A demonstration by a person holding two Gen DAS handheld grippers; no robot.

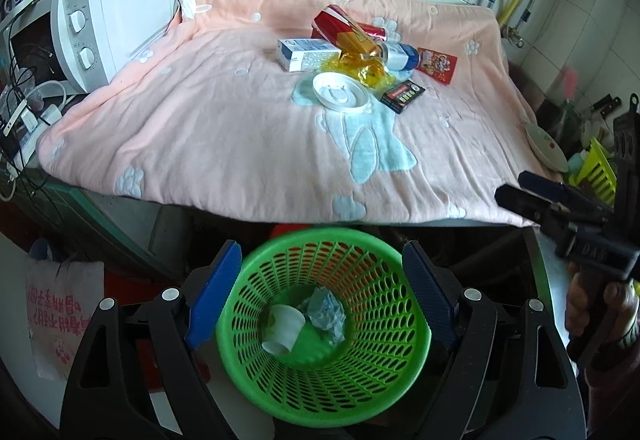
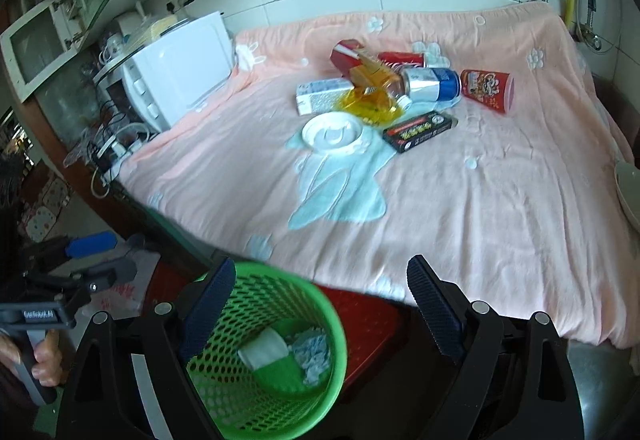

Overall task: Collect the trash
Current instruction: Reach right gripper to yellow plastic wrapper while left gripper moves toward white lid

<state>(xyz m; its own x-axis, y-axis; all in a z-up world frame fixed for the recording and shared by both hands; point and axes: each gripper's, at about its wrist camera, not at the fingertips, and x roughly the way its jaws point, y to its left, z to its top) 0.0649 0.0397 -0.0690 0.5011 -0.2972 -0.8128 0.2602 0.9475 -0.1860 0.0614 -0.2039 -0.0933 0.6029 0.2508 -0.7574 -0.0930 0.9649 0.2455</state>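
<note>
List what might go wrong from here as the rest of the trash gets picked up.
1. The pile is tangled: the yellow wrapper drapes over the white carton and blue-and-silver can, so one pull may drag its neighbours.
2. The green basket sits below the pink blanket's edge; a carried piece could miss it.

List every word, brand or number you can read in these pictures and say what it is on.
"Midea": on the front of the white microwave, above its knobs.
Red characters on the hanging bag: they look mirrored or upside down, unreadable.
White lettering on the left gripper's handle: too blurred.
Print on the white carton, black box and red cup: too small.
</note>
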